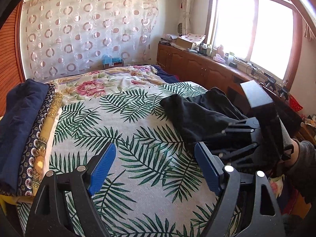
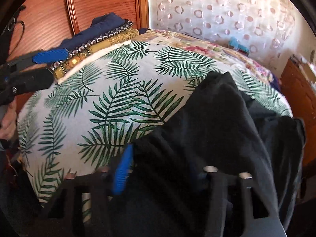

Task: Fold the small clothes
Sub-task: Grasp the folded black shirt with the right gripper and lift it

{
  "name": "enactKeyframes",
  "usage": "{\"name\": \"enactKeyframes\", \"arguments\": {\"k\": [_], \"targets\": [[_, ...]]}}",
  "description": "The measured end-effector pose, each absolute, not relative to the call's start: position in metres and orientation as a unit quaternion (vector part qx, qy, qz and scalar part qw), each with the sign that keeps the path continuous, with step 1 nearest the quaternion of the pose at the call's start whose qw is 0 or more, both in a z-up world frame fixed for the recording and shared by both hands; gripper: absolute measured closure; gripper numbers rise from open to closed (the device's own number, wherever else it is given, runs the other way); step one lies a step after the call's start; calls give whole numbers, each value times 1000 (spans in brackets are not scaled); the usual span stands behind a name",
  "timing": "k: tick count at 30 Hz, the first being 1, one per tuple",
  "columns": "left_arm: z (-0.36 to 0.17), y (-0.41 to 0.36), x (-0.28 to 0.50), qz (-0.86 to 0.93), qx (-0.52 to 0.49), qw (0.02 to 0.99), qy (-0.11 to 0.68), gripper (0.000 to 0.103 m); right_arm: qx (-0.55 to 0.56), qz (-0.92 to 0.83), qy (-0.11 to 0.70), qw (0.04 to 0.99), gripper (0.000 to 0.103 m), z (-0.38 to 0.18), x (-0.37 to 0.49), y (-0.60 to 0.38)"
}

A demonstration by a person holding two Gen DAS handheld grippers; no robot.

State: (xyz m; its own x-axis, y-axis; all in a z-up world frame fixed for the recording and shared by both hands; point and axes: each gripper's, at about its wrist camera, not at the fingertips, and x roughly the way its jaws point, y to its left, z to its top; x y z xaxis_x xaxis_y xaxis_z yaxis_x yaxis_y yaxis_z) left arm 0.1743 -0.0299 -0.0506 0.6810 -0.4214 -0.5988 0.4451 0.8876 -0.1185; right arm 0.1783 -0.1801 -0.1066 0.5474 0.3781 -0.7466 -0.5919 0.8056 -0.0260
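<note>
On the bed (image 1: 138, 130), near its window-side edge, lies a black garment (image 2: 217, 122): soft, light, limp. The right tool (image 2: 164, 169) has narrowed onto its near hem, a sensible hold; the left tool (image 1: 152, 169) gapes empty.

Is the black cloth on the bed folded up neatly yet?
Not folded. The black cloth lies crumpled in a loose heap on the leaf-print bedspread.

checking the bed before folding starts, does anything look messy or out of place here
Only the black fabric garment: it lies bunched and creased at the right edge of the palm-leaf printed bedspread, not spread flat, and drapes over the right gripper. The stack of folded navy and gold cloths on the left looks tidy.
</note>
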Motion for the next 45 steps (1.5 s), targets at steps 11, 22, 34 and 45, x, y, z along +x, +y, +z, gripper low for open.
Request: {"name": "enactKeyframes", "arguments": {"k": [11,22,34,45], "targets": [[-70,-49,195,-261,20,903,342,21,-56,224,305,924,94,-38,185,-255],[-85,-60,203,-265,17,893,364,21,-108,62,330,936,94,-29,266,-330],[-87,-72,195,-271,28,890,366,20,-90,28,320,943,56,-21,238,-335],[-81,-84,156,-283,38,893,347,21,-97,86,305,943,55,-27,133,-313]]}}
